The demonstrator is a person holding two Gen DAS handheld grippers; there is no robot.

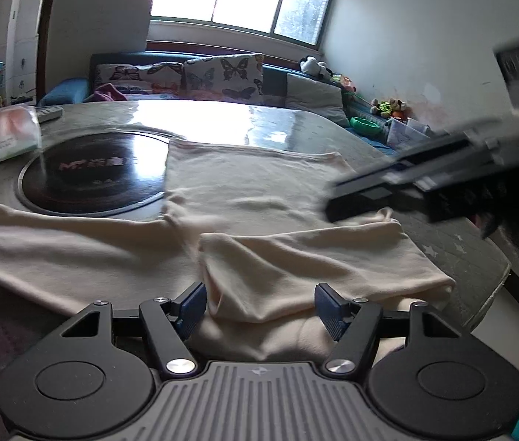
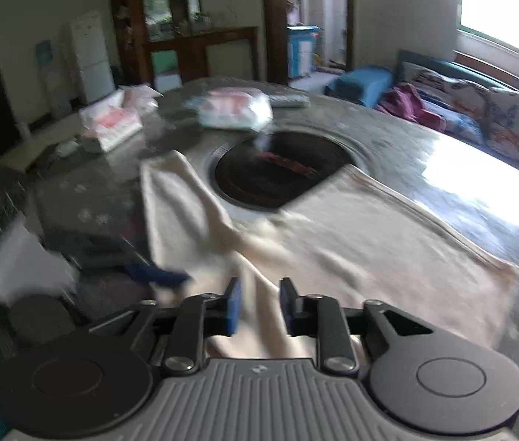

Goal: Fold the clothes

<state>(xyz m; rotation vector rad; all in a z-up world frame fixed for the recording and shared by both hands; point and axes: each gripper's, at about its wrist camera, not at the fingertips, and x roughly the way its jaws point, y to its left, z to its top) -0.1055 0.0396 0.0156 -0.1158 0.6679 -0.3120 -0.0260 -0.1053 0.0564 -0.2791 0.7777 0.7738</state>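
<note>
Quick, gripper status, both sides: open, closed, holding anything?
Left gripper: open, jaws wide apart over the cream garment, gripping nothing.
Right gripper: open, a fold of the garment between its jaws, not clamped.

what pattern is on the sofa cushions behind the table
Butterflies: dark and coloured butterfly prints on a pale ground on the cushions. Clearest in the left wrist view.

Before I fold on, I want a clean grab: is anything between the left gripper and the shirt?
Nothing visible. The left gripper is open right over the cream shirt, its folded sleeve between the fingers.
</note>
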